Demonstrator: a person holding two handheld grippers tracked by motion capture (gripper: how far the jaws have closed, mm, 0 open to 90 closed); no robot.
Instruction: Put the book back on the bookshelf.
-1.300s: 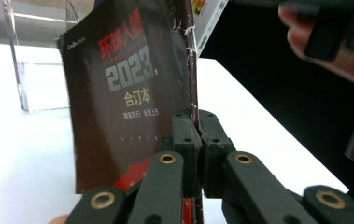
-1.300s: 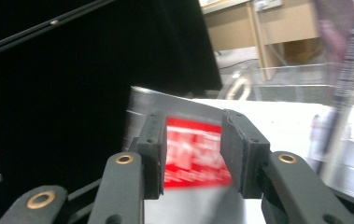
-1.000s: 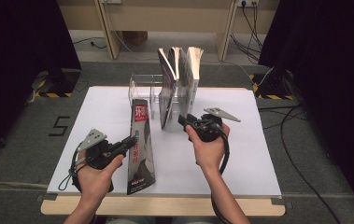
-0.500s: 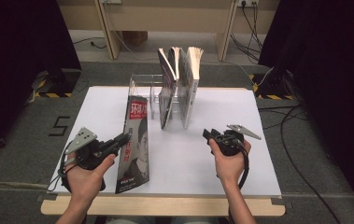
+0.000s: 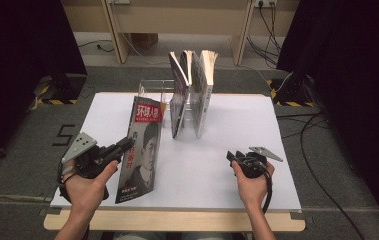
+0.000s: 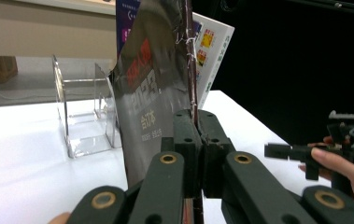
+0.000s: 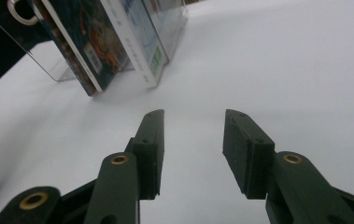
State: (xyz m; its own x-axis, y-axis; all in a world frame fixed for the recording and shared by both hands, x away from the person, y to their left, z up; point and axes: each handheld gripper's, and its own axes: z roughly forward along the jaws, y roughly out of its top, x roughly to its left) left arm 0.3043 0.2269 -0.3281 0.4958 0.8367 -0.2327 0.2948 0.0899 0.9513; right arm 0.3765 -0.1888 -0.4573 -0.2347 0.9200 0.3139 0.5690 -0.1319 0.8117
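Left tool (image 5: 127,145) clamped on magazine (image 5: 142,145) spine, near-left on tabletop (image 5: 277,150), upright and leaning. Thin pinch: could slip or flop. Right tool (image 5: 232,157) empty, jaws just widened. Far: full acrylic rack (image 5: 149,92), insertion may snag books (image 5: 192,95).

Bare table (image 5: 257,130) right of books (image 5: 192,95); upright magazine (image 5: 142,145) blocks left side; clear rack (image 5: 152,92) behind.

Upright tilted magazine (image 5: 141,145), portrait cover
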